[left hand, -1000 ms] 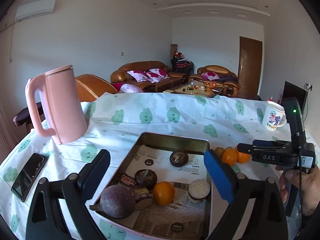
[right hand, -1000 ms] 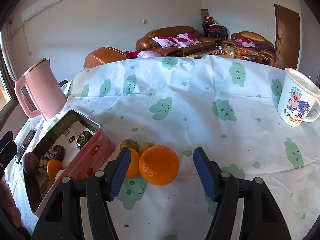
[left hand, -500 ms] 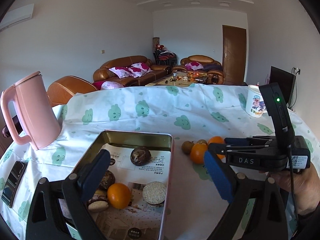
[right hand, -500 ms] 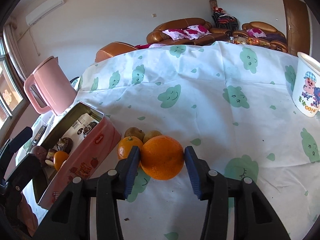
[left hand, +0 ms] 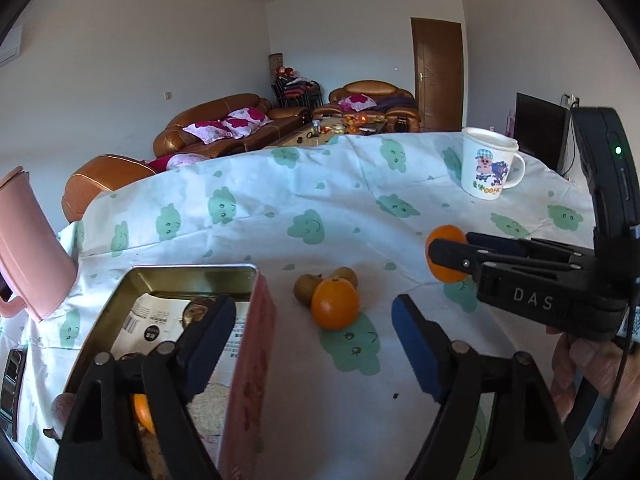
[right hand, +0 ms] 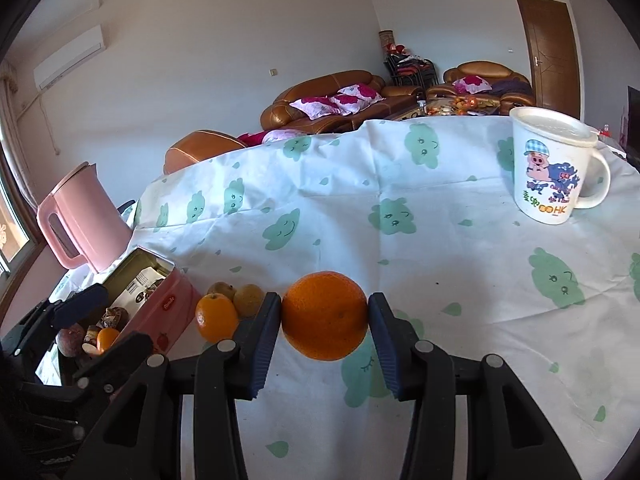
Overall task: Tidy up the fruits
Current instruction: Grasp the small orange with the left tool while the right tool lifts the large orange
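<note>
Right gripper (right hand: 325,322) clamped on big orange (right hand: 324,316).
Left gripper (left hand: 312,338) jaws apart, just narrowing, nothing between; tin wall beside its left finger (left hand: 208,340).

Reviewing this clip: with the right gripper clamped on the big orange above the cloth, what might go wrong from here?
The large orange is pinched only at its sides by the right gripper, so it might roll out. The left gripper, open and empty, hangs over the pink tin's rim and could bump it. The loose fruit cluster may get knocked.

You're in a home living room: brown leather sofas (right hand: 332,96) with pink floral cushions at twelve o'clock, a wall-mounted white air conditioner (right hand: 68,58) at ten, a brown wooden door (right hand: 554,52) at one.
</note>
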### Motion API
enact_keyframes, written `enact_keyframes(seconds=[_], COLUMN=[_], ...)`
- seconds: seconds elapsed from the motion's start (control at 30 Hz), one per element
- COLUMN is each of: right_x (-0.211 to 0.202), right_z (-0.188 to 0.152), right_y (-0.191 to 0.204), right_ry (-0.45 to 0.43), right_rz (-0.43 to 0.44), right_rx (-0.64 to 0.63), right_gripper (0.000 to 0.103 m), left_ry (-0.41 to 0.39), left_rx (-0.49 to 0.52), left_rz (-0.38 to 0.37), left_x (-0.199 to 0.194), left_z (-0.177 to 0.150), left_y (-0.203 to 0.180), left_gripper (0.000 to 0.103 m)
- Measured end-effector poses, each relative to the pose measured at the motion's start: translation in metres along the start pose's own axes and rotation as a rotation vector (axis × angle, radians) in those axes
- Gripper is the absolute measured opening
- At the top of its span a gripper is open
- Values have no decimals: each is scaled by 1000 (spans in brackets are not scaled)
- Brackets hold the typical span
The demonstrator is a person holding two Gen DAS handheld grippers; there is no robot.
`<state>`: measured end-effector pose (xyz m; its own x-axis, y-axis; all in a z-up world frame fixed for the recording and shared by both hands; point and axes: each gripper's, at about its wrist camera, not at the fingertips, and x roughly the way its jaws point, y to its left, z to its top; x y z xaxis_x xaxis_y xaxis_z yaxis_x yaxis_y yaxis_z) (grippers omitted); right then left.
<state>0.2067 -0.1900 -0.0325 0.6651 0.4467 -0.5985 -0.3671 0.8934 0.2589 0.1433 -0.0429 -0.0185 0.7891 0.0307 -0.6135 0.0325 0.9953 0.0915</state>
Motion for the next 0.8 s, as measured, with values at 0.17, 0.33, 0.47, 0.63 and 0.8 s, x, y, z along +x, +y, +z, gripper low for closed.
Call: enact_keyframes(seconds=[0.17,0.33,0.47,0.63,0.8], right_x=[-3,-6,-9,-18,-24], right_z=[0,0,-1,-1,-2], right_y=[-1,4,0,1,6], right_ry=[-20,-31,-49,-93,-133], right_rz=[1,-1,16,37,49], right_rx=[-1,-22,-4,-9,-38], right_gripper=[47,47,47,47,47], left_ry=[116,176,183,125,32], left_rx=[26,44,24,2,-33], left_rz=[-2,20,4,-5,-4], left_x=[41,66,66,50,27], left_z=[7,6,6,4,0], left_y=[-17,-24,-22,-16,-7], left_gripper=[53,46,35,35,35])
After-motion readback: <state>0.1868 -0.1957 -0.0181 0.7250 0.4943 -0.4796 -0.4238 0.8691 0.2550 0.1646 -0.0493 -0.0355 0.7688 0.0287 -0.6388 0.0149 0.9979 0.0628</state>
